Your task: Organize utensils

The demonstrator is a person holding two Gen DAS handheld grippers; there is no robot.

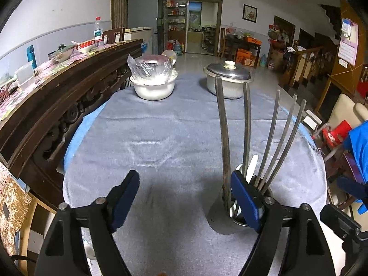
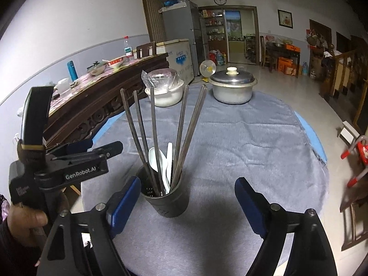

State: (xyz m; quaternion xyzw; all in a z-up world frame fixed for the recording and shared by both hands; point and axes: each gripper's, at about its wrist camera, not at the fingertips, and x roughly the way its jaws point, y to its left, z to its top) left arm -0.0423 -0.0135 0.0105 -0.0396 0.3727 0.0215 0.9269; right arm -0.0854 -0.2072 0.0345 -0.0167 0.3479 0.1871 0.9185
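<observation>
A dark perforated utensil holder (image 2: 166, 201) stands on the grey tablecloth (image 2: 241, 142). It holds several long metal chopsticks (image 2: 154, 135) and white plastic spoons (image 2: 166, 165), all upright and fanned out. My right gripper (image 2: 187, 203) is open and empty, with the holder between its fingers near the left one. In the left wrist view the holder (image 1: 239, 214) sits behind my left gripper's right finger (image 1: 245, 197), with chopsticks (image 1: 224, 126) rising above it. My left gripper (image 1: 185, 195) is open and empty, to the left of the holder.
A lidded metal pot (image 1: 228, 80) and a white bowl with a plastic-wrapped bowl (image 1: 153, 81) stand at the table's far end. A dark carved wooden sideboard (image 1: 64, 92) runs along the left. Chairs and a red stool (image 1: 338, 133) stand to the right.
</observation>
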